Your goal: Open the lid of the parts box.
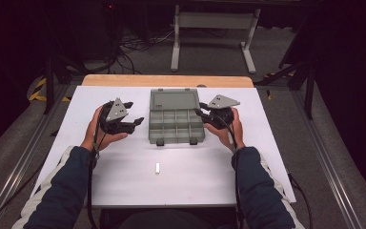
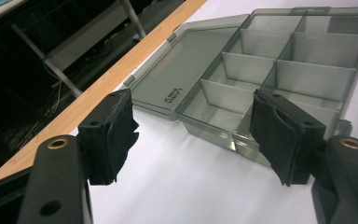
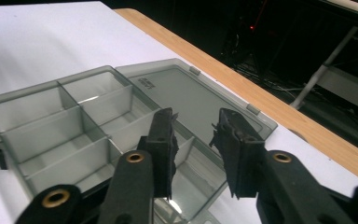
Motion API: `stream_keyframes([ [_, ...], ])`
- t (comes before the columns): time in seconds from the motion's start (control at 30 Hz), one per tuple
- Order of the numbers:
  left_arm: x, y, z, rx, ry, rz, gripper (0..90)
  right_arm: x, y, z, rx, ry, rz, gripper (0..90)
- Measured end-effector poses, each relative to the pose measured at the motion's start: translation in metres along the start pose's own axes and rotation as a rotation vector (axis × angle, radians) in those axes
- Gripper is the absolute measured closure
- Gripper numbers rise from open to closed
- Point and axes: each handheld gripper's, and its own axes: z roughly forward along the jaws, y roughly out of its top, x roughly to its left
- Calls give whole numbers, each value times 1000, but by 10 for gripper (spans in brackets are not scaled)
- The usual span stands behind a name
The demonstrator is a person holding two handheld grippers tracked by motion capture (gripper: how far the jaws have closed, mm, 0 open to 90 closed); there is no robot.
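high view has the open box [image 1: 176, 117] between both grippers, left [image 1: 134, 122] wide and empty, right [image 1: 199, 110] narrowly parted and empty; best approach level, avoiding the lid.

Your sleeves [image 1: 62, 191] are dark navy with a white stripe down the outer side. Each gripper is black: the left gripper [image 1: 132, 114] and the right gripper [image 1: 199, 109] both carry a grey three-cornered plate and trail a black cable. Brass-ringed holes mark the jaw arms, and frayed black pads [image 2: 114, 135] line them.
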Motion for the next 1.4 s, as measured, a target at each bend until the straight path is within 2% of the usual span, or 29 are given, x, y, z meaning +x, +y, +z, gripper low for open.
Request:
stream_keyframes([
  [0.1,-5,-1,-5,-2,3,12,303,5,0,-4,-17,17,-2,633],
  [0.3,-15,-6,-14,-12,2,39,285,17,-1,-10,-30,37,-47,552],
  [0.53,-27,-15,-26,-38,-8,54,260,25,-9,-14,-30,82,-32,420],
  [0.8,-35,-25,-40,-91,-26,40,204,36,-9,-25,-45,82,-79,350],
  [0.83,-35,-26,-41,-94,-30,38,195,39,-11,-27,-47,99,-81,340],
  [1.0,-43,-31,-48,-118,-48,29,173,47,-13,-27,-43,119,-111,318],
  [1.07,-45,-33,-50,-116,-52,33,163,51,-13,-26,-39,136,-125,309],
  [1.17,-49,-37,-52,-121,-58,31,154,62,-13,-24,-19,151,-174,297],
  [1.23,-51,-39,-54,-119,-66,21,149,66,-13,-24,-16,174,-184,287],
  [1.33,-55,-42,-55,-112,-68,29,125,73,-14,-23,-3,194,-205,260],
  [1.4,-59,-47,-61,-125,-69,22,109,78,-15,-22,3,216,-209,242],
])
